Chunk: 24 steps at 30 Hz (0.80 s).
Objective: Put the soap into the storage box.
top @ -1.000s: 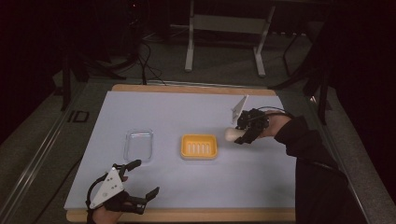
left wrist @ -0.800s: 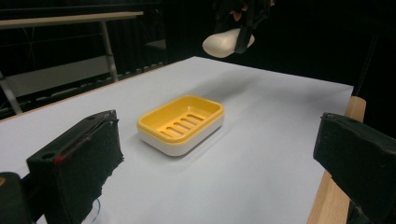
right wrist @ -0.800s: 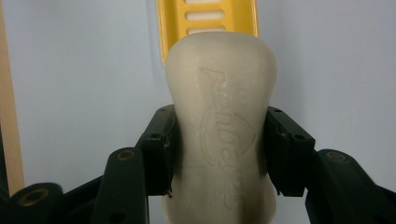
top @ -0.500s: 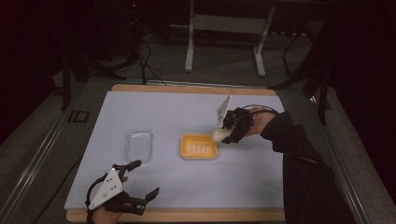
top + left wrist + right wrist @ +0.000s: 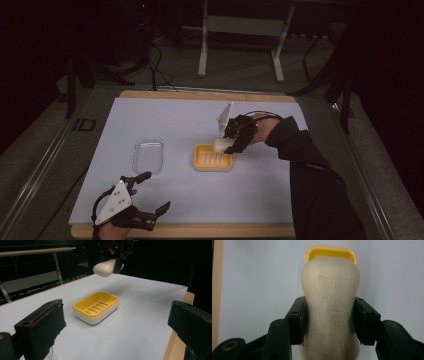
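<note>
A dim room seen from above, with a pale blue table edged in wood filling the middle of the frame. Just right of centre, the right gripper holds a cream-white bar of soap in the air, its jaws clamped on the bar's two long sides. In the right gripper view the soap stands tall in the centre of the frame, stamped lettering on its face, black pads pressed against both flanks. Below the bar sits a yellow soap dish with a slotted floor; in the left gripper view the dish lies at centre and the soap hangs above it near the top edge, clearly apart from it, over its far end. To the left of the dish in the high view rests a clear lid, flat on the table and well apart from the dish. At the lower left of that view the left gripper sits near the table's near edge, jaws spread wide with nothing between them. Judging by this, the pick-up is done and the bar is nearly over the dish; what seems left is lowering it into the dish, letting go, and perhaps fitting the clear lid.
</note>
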Motion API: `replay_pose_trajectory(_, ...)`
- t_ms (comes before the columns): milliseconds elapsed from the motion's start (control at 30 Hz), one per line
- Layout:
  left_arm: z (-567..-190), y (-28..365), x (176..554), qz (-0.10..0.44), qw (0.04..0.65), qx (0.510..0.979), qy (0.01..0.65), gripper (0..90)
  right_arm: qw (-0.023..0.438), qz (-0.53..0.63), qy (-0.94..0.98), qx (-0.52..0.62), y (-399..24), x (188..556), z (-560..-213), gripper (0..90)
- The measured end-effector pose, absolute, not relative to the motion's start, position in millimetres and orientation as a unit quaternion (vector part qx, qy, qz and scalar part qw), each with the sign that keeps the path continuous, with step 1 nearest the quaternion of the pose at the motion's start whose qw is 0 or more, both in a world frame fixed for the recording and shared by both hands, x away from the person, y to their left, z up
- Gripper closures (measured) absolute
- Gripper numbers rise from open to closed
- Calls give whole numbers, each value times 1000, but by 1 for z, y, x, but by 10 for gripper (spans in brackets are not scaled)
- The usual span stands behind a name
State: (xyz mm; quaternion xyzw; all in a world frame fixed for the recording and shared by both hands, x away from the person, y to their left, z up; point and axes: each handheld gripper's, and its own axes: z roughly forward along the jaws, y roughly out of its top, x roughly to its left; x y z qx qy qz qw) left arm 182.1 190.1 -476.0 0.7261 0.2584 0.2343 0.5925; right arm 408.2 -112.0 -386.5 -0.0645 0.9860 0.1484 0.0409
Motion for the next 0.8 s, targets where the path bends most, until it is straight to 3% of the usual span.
replay_pose_trajectory(500,-476,192,181,236,594,723,261,11,49,229,969,-82,-96,413,-375,495)
replay_pose_trajectory(800,-476,194,180,238,593,723,262,11,34,263,962,-67,-95,419,-392,495)
